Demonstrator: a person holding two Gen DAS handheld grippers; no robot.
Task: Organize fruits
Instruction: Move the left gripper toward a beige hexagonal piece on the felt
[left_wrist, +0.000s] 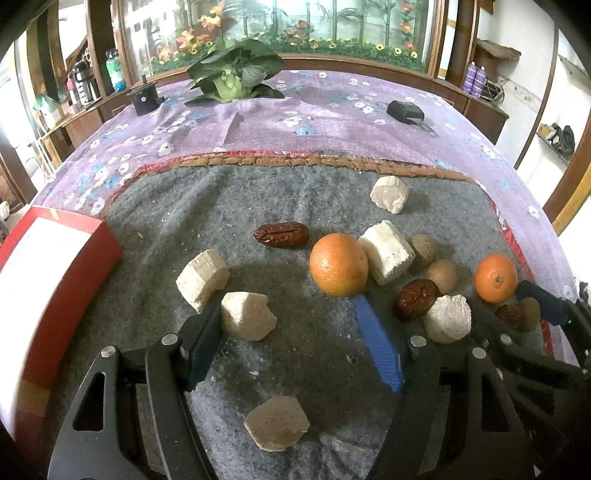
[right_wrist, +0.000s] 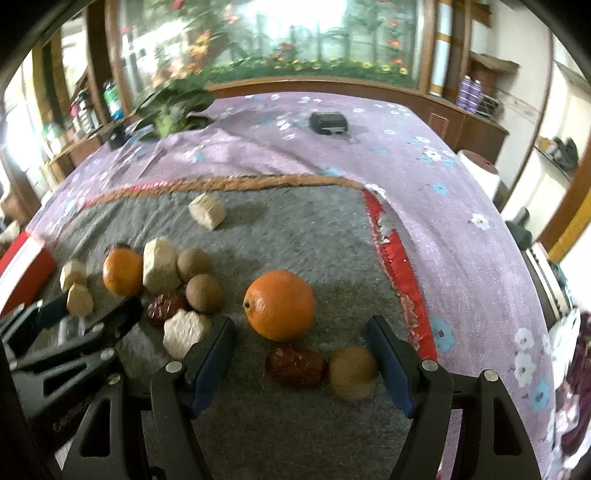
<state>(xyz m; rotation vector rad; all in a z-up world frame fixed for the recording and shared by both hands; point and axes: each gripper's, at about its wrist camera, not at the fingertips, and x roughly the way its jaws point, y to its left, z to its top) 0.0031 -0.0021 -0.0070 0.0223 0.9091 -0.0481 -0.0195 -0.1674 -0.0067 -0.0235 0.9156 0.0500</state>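
Note:
On the grey mat lie two oranges, red dates, brown round fruits and several pale chunks. My left gripper is open, its fingers either side of a pale chunk, with an orange just ahead of the right finger. A second orange sits far right. My right gripper is open around that orange, with a red date and a brown fruit between its fingers. Another date lies mid-mat.
A red and white box stands at the left mat edge. On the purple flowered cloth behind lie a leafy green vegetable and two black objects. The table edge drops off to the right.

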